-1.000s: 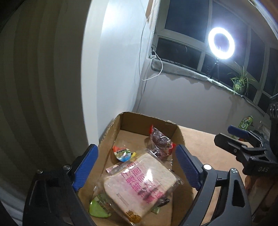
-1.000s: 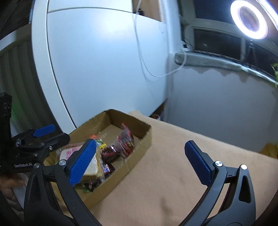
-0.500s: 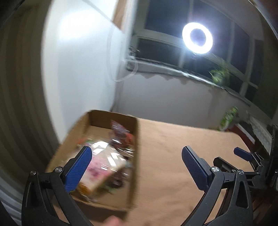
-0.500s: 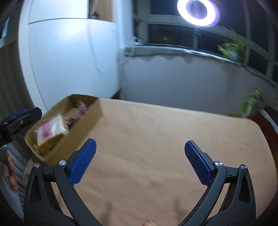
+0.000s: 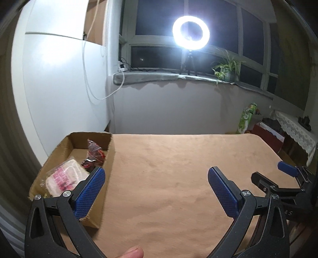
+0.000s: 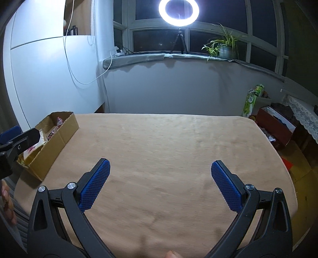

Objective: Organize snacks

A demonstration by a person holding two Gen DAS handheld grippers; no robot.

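Observation:
A cardboard box (image 5: 65, 146) sits at the table's left edge; it also shows in the right wrist view (image 6: 59, 137). It holds a bagged bread slice with pink print (image 5: 63, 176) and a red-and-clear snack packet (image 5: 95, 150). My left gripper (image 5: 157, 178) is open and empty, just right of the box, its left finger over the box's near right corner. My right gripper (image 6: 159, 174) is open and empty above the bare tabletop. The right gripper also shows in the left wrist view (image 5: 286, 172).
The brown table (image 6: 169, 142) ends at a rounded right edge. A ring light (image 6: 178, 10) and a potted plant (image 6: 224, 45) stand on the window sill. A green package (image 6: 252, 99) and a red box (image 6: 274, 125) lie beyond the table's right side.
Both grippers have swung right, away from the box, and pulled back. The box has gone from the centre to the left of both views. Both stay open.

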